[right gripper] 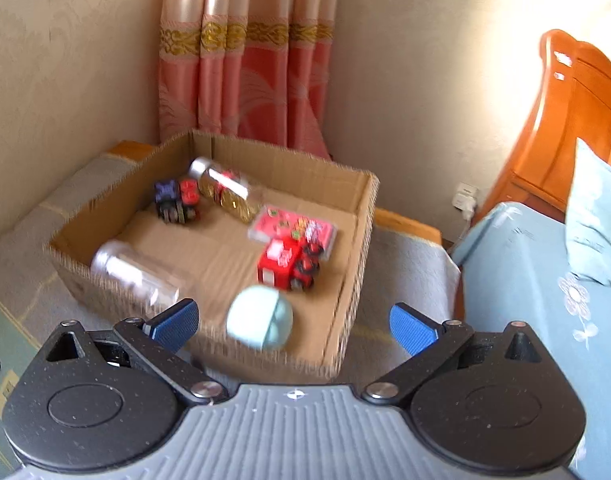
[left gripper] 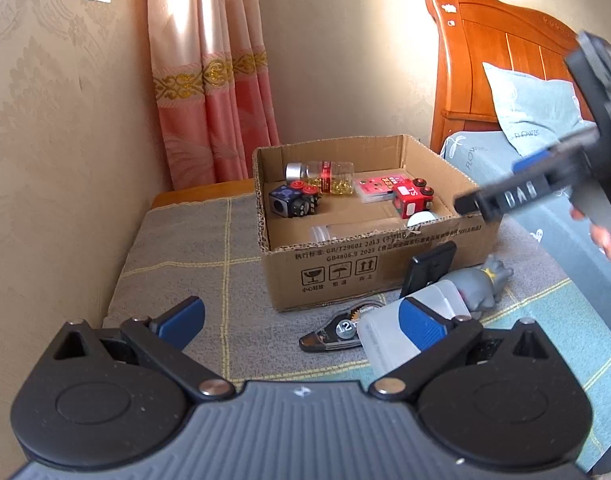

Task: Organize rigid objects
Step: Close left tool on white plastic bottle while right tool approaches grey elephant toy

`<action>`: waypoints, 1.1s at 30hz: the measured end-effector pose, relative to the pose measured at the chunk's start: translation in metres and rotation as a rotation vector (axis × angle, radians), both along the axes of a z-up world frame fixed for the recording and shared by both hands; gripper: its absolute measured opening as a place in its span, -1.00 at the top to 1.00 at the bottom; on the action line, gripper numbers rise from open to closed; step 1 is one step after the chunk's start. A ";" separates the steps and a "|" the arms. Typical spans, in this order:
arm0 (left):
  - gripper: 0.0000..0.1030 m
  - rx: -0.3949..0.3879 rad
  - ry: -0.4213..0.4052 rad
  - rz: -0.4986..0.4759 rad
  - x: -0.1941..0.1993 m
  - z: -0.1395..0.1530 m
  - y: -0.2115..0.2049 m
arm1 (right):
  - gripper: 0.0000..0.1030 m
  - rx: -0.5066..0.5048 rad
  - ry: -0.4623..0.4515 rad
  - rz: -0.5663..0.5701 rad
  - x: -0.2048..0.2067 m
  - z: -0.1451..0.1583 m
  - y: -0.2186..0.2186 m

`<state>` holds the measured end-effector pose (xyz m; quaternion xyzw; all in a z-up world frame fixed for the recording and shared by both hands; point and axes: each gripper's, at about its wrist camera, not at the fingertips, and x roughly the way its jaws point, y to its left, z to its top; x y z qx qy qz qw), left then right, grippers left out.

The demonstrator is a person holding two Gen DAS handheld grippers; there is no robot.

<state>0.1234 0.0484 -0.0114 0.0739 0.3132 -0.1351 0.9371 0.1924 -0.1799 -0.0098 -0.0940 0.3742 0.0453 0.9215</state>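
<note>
Right gripper (right gripper: 293, 326) spread wide, empty, above cardboard box (right gripper: 357, 248); pale green ball (right gripper: 259, 317) at 12 o'clock between its fingers.

Left gripper (left gripper: 301, 320) also spread.

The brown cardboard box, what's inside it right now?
Inside the brown cardboard box: a capsule-filled clear bottle, an empty clear jar, a dark toy block, a red toy truck, a red card pack, a pale-green round case. The box's near corners are hidden.

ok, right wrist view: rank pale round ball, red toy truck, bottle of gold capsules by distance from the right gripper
1. Pale round ball, just ahead of the open right gripper, box's near edge.
2. Red toy truck, mid-box.
3. Bottle of gold capsules, far left of the box.
</note>
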 end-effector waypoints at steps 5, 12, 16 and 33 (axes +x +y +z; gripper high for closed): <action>-0.99 -0.002 -0.001 0.014 -0.003 -0.004 -0.003 | -1.00 0.074 0.014 -0.012 -0.026 -0.020 -0.003; -0.99 -0.032 0.042 -0.013 -0.005 -0.013 -0.009 | -1.00 0.166 0.083 0.003 -0.037 -0.049 -0.004; -0.99 0.004 0.056 -0.008 -0.003 -0.015 -0.017 | -1.00 0.158 0.078 -0.014 -0.041 -0.057 -0.008; -0.99 0.035 0.127 -0.039 0.012 -0.027 -0.055 | -1.00 0.120 0.138 0.137 -0.065 -0.078 0.007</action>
